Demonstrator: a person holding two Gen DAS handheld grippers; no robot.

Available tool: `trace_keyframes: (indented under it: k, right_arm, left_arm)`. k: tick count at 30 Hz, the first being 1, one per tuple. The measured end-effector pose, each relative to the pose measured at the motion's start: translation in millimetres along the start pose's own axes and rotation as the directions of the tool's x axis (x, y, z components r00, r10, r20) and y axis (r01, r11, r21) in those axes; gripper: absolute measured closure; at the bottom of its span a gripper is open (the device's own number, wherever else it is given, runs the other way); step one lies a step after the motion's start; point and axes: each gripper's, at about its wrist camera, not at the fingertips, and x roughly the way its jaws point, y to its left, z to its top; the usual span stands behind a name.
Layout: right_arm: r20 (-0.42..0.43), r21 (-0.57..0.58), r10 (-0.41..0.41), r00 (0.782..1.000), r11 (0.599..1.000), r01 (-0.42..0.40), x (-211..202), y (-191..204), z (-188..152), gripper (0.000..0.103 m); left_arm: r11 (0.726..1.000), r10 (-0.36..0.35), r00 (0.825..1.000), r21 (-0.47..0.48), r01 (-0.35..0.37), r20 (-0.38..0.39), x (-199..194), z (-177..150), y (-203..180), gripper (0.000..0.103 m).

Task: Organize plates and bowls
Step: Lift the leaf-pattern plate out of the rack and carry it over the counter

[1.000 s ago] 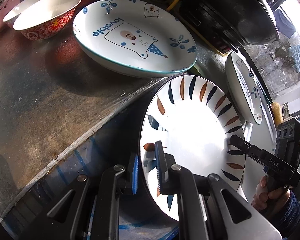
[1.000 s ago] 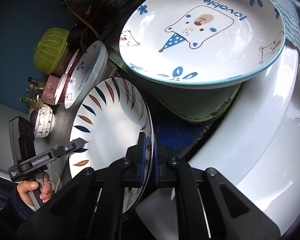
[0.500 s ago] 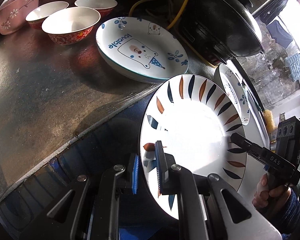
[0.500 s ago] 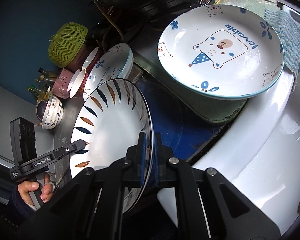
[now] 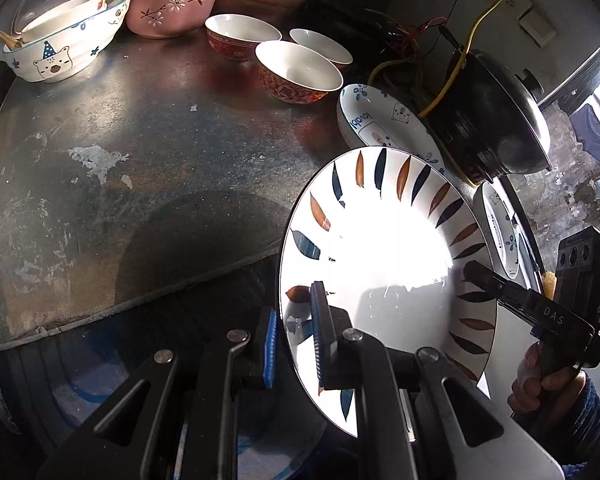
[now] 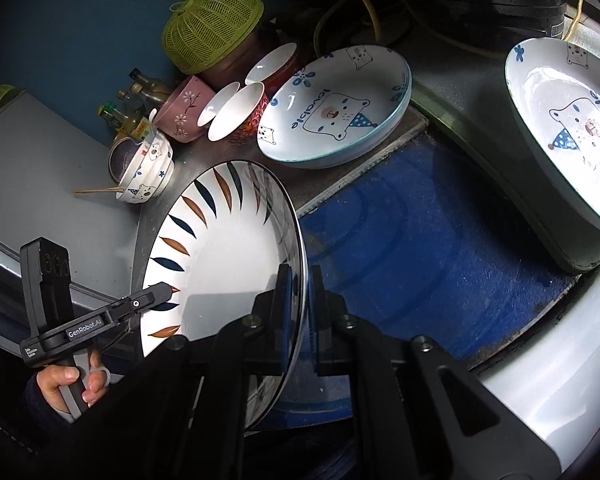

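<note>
A white plate with blue and brown leaf marks [image 5: 384, 264] is held tilted in the air by both grippers. My left gripper [image 5: 296, 344] is shut on its near rim. My right gripper [image 6: 298, 312] is shut on the opposite rim of the same leaf plate [image 6: 220, 264]. A bear plate [image 6: 336, 108] lies on the dark counter [image 5: 120, 168], partly behind the leaf plate in the left wrist view [image 5: 376, 120]. A second bear plate [image 6: 568, 128] rests on a ledge at the right. Three red bowls [image 5: 296, 72] stand behind.
A pink flowered bowl [image 5: 172, 4], a bear bowl with chopsticks [image 5: 64, 52] and a green mesh cover [image 6: 212, 28] stand at the counter's back. A black pot with cables [image 5: 496, 116] is to the right. A blue barrel lid [image 6: 432, 248] lies below.
Both grippers have pulled back and moved left with the leaf plate. More of the counter and the bowls at the back have come into view.
</note>
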Motion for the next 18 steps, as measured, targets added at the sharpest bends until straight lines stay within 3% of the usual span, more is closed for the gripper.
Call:
trace_keyframes:
  k: [18]
  right_arm:
    - [-0.165, -0.215, 0.099, 0.981, 0.967, -0.134, 89, 120, -10, 0.095]
  left_arm:
    - [0.965, 0.126, 0.985, -0.243, -0.094, 0.118, -72, -30, 126, 0.09]
